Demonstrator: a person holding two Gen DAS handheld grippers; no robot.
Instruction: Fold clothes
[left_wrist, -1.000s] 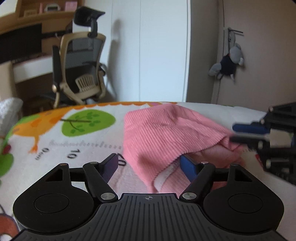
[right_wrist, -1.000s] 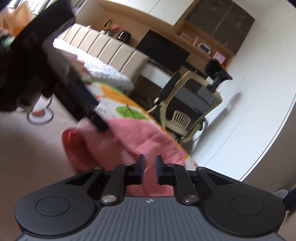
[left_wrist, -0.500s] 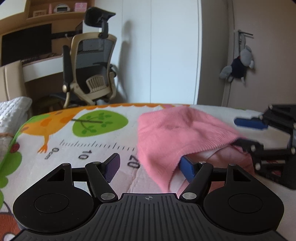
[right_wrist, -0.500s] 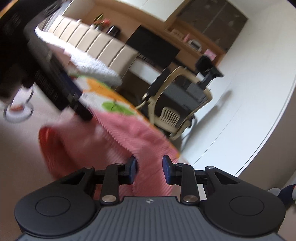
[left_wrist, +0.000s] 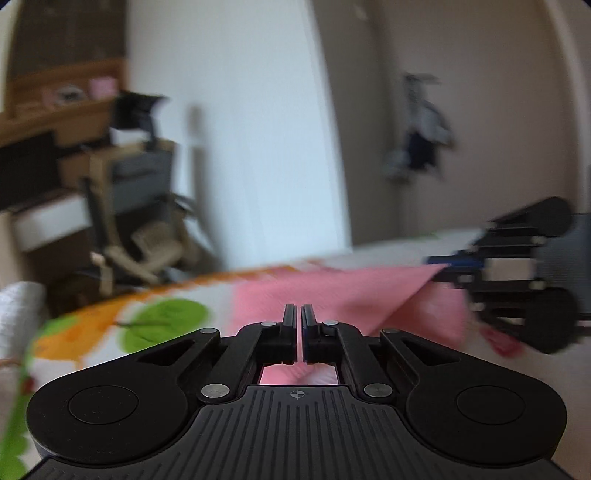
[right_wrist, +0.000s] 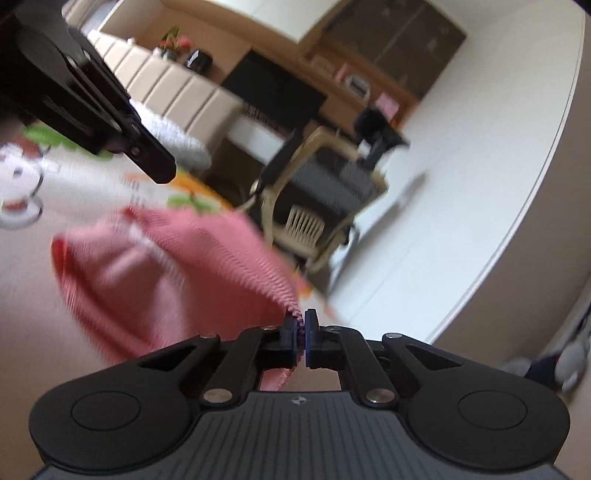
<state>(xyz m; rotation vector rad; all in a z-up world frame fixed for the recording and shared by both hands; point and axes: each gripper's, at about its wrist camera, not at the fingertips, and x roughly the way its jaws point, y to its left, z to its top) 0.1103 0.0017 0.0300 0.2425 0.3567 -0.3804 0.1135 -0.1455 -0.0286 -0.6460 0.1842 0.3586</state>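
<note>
Left gripper: we see its fingers pressed together with pink showing in the slit between them, so they seem clamped on the cloth, though blur keeps us from being sure.
Right gripper: fingers closed on a ribbed corner of the cloth; the pinch is plain only in its own view.
Cloth: pink, held up between the two grippers over the mat; in the left view it stretches flat toward the right gripper at the right edge, while the right view shows it sagging in a fold to the left, with the left gripper high at upper left.
Mat: white with green and orange prints, under the cloth.
Chair: beyond the mat, at a desk; both views show it.
Toy: hanging on the far wall, clear only in the left view.
</note>
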